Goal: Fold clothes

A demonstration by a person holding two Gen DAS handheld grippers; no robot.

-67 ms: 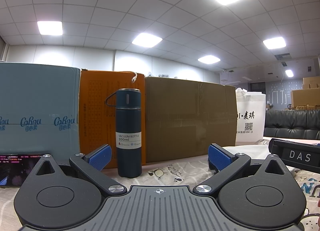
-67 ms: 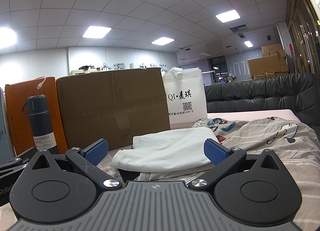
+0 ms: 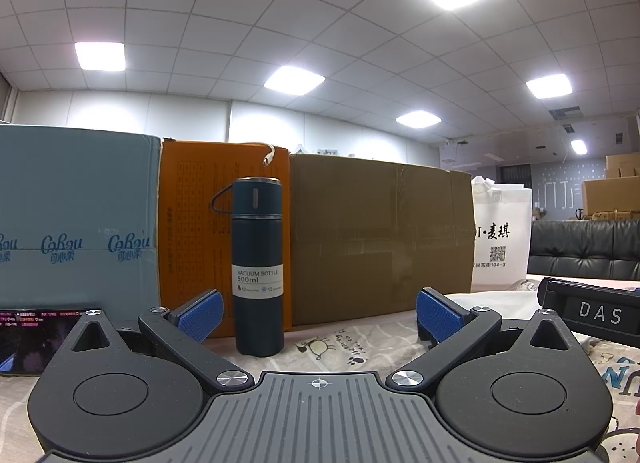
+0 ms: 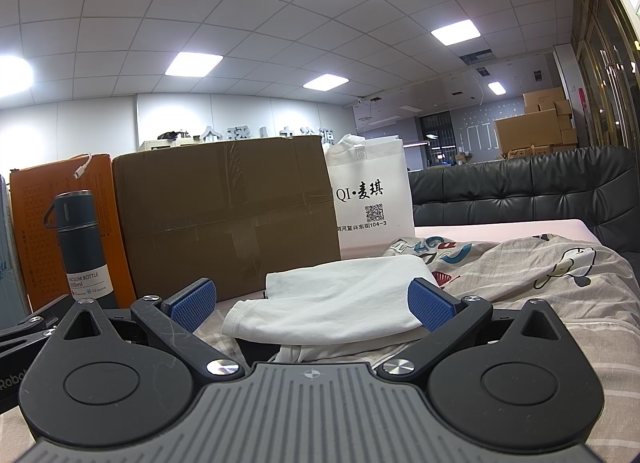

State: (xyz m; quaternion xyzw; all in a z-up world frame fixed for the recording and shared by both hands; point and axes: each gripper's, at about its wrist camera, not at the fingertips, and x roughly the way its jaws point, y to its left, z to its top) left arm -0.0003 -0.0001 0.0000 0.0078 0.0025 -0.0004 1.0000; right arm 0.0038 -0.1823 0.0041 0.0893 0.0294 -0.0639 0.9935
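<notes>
A white garment [image 4: 344, 299] lies folded on the patterned sheet [image 4: 560, 287], right in front of my right gripper [image 4: 312, 303], which is open and empty with its blue pads either side of the cloth's near edge. A sliver of the white garment [image 3: 492, 297] shows at the right in the left wrist view. My left gripper [image 3: 320, 313] is open and empty, low over the sheet [image 3: 340, 347], facing a dark vacuum bottle [image 3: 258, 267]. The other gripper's black body [image 3: 592, 311] shows at the right edge.
A blue-grey box [image 3: 76, 219], an orange box [image 3: 192, 231] and a brown cardboard box [image 3: 380, 239] stand in a row behind. A white bag [image 4: 372, 199] stands to their right. A phone [image 3: 28, 335] lies at the left. A black sofa back [image 4: 520, 199] lies beyond.
</notes>
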